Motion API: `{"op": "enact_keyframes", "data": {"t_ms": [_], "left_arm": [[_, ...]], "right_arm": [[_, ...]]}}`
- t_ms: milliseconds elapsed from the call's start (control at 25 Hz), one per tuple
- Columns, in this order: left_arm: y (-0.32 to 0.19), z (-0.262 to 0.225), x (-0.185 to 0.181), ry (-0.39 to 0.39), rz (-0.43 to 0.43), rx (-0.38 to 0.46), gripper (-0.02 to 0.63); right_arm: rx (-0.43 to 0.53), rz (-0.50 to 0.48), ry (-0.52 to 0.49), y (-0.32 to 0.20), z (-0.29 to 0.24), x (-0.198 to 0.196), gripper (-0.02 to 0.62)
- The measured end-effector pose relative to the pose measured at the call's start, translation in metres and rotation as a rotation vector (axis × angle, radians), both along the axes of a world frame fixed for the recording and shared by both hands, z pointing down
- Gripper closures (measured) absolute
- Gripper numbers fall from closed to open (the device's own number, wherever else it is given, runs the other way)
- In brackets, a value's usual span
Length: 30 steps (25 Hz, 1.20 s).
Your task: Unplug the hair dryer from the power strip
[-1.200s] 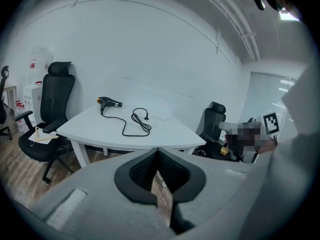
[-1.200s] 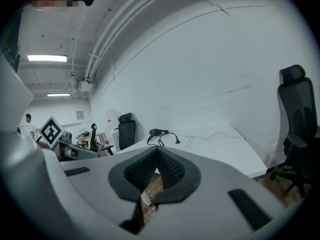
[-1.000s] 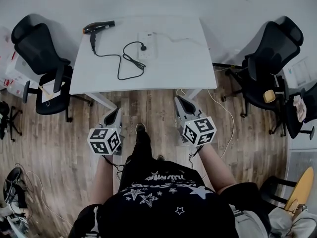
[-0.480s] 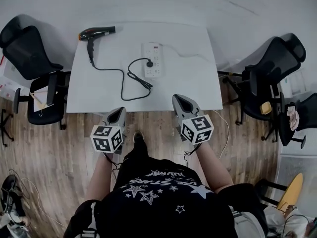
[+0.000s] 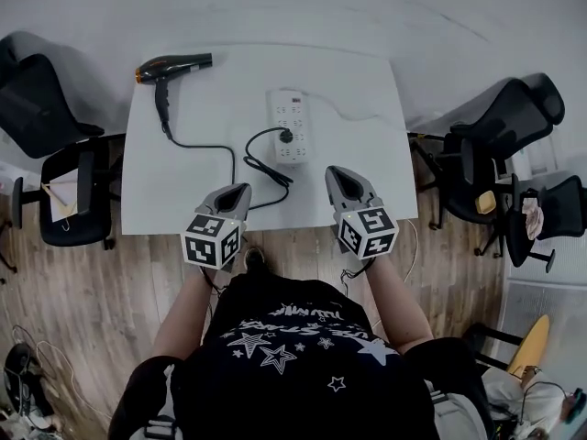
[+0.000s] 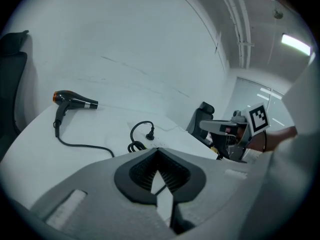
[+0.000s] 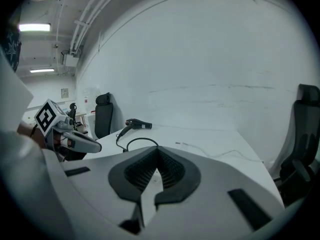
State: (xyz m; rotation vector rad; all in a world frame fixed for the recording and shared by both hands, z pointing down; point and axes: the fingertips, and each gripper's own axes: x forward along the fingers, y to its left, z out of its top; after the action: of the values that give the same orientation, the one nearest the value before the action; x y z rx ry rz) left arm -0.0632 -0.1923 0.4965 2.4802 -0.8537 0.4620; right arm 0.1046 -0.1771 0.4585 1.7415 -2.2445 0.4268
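Observation:
A black hair dryer (image 5: 174, 65) lies at the far left of the white table (image 5: 174, 200). Its black cord (image 5: 197, 144) loops to a plug (image 5: 287, 137) seated in the white power strip (image 5: 290, 126) at mid-table. My left gripper (image 5: 240, 191) hovers over the table's near edge, just short of the cord loop, shut and empty. My right gripper (image 5: 337, 172) is beside the strip's near right end, also shut and empty. The left gripper view shows the dryer (image 6: 75, 100) and plug (image 6: 149, 134) ahead. From the right gripper view I see the dryer (image 7: 136, 124) and the cord loop (image 7: 141, 142).
Black office chairs stand left (image 5: 55, 154) and right (image 5: 500, 136) of the table. The strip's thin white cable (image 5: 353, 113) trails toward the table's right edge. A plain white wall backs the table. Wood floor lies below.
Both grippers have moved forward from above the floor to over the table's near edge, side by side. The table and strip sit closer in view. Neither jaw pair has changed.

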Motion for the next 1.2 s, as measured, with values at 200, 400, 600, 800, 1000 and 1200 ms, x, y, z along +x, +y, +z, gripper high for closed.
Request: {"op": "enact_keyframes", "data": {"t_ms": [200, 400, 600, 800, 1000, 1200], "left_arm": [[-0.020, 0.005, 0.021, -0.009, 0.072, 0.000, 0.600], [-0.029, 0.011, 0.044, -0.010, 0.068, -0.035, 0.600], [-0.035, 0.019, 0.062, -0.046, 0.035, -0.046, 0.600], [-0.043, 0.033, 0.088, -0.095, -0.013, -0.079, 0.600], [-0.058, 0.053, 0.109, -0.178, -0.108, -0.152, 0.600], [-0.069, 0.069, 0.110, -0.223, -0.192, -0.206, 0.600]], "right_arm": [[-0.015, 0.037, -0.006, -0.020, 0.004, 0.009, 0.586], [-0.040, 0.023, -0.015, -0.036, 0.012, 0.022, 0.586], [-0.049, -0.061, -0.023, -0.060, 0.020, 0.029, 0.586], [-0.044, -0.138, -0.042, -0.084, 0.023, 0.046, 0.586], [-0.070, -0.232, -0.075, -0.103, 0.034, 0.053, 0.586], [-0.092, -0.309, -0.110, -0.117, 0.044, 0.053, 0.586]]}}
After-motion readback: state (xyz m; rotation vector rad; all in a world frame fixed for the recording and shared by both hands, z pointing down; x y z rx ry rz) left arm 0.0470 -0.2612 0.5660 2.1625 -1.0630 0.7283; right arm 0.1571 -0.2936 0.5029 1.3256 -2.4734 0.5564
